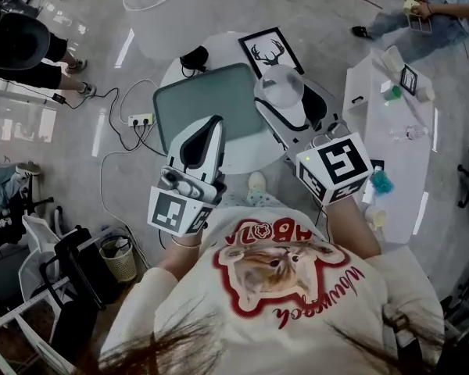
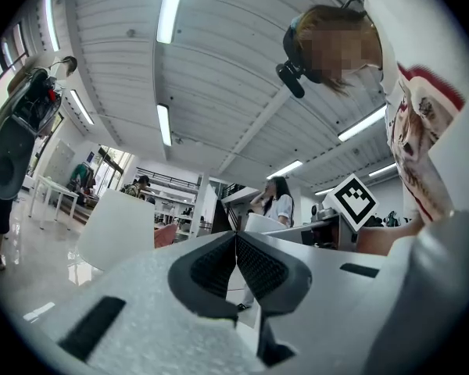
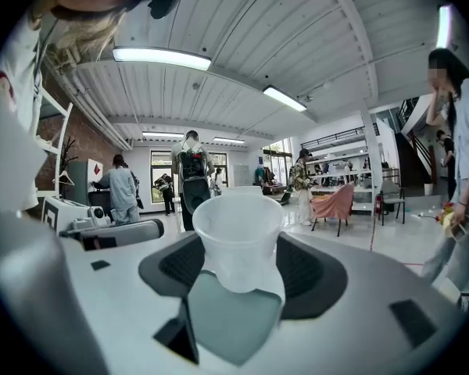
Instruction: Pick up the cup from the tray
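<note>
A translucent white cup [image 1: 282, 89] is pinched between the pads of my right gripper [image 1: 286, 106], just off the right edge of the grey-green tray [image 1: 197, 100]. In the right gripper view the cup [image 3: 238, 229] stands upright, its lower half squeezed in the right gripper [image 3: 238, 260], and a patch of the tray [image 3: 228, 323] shows below it. My left gripper [image 1: 206, 125] hovers over the tray's near edge. In its own view the left gripper [image 2: 236, 244] has its pads pressed together with nothing between them.
The tray lies on a round white table [image 1: 174, 70] with a framed deer picture [image 1: 271, 51] and a black object [image 1: 194, 57]. A white side table [image 1: 395, 135] with small items stands at the right. A power strip [image 1: 139, 119], cables and a basket [image 1: 119, 258] are on the floor at the left.
</note>
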The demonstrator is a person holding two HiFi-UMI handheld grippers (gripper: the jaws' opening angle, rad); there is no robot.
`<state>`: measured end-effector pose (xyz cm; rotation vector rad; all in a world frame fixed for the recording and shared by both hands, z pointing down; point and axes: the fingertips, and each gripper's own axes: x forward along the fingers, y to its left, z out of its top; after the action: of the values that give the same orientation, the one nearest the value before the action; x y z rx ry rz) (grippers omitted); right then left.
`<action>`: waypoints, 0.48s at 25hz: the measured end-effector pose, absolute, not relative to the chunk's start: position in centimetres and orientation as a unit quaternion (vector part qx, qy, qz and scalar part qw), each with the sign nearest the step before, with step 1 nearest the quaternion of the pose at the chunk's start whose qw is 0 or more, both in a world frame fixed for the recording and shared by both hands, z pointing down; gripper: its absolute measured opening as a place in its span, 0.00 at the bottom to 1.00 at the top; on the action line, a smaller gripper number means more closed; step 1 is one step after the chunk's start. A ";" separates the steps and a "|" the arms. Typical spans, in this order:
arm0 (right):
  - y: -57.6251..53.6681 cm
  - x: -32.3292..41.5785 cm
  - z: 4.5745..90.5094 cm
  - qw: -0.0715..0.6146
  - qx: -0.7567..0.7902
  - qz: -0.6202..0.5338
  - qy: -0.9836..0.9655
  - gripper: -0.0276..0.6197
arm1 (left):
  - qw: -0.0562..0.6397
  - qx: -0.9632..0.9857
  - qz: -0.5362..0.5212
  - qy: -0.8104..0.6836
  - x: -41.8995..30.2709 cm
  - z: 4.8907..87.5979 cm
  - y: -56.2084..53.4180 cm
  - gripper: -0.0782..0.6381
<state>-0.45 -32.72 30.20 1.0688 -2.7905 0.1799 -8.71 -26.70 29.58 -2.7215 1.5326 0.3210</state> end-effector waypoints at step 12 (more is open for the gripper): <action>-26.5 -1.2 29.7 0.068 0.354 0.053 -0.931 0.51 | 0.012 -0.866 0.112 0.488 -9.6 28.9 -20.8 0.13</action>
<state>-1.15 -26.46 29.73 1.0668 -2.8058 0.1601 -9.57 -20.84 28.93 -2.6990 1.5200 0.3502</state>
